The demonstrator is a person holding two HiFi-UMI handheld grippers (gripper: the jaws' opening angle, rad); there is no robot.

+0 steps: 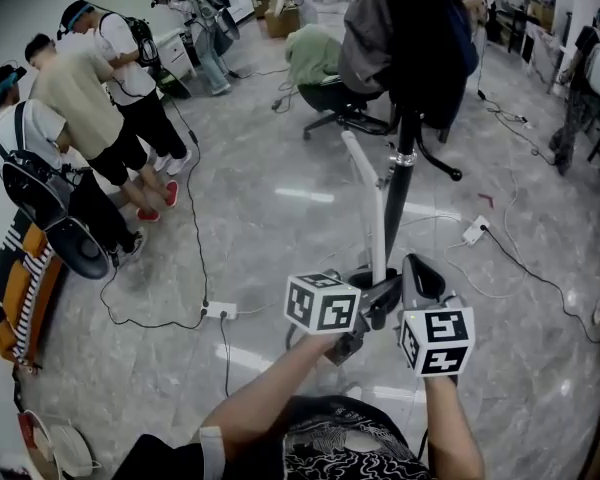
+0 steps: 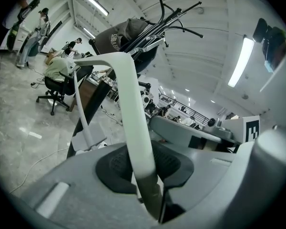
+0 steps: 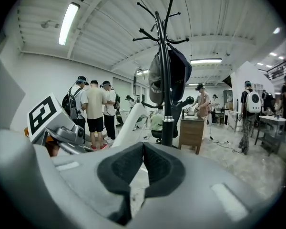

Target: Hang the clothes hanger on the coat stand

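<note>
White hanger (image 2: 133,109): we see it standing upright in the left tool (image 2: 150,175), near the stand's pole and not on any hook.
Left tool: its jaws are clamped on the hanger's lower bar, which runs up between them.
Right tool (image 3: 143,149): its jaws are together with nothing between them; in the head view it sits just beside the left tool, on its right.
Stand (image 1: 405,118): black, beyond both tools, with curved hooks at the top; we see grey and dark garments (image 1: 365,38) hanging on it.
Floor (image 1: 280,228): grey marble, with a cable (image 1: 195,228) trailing across it.
People (image 1: 80,98): we count three standing together at the head view's left.
</note>
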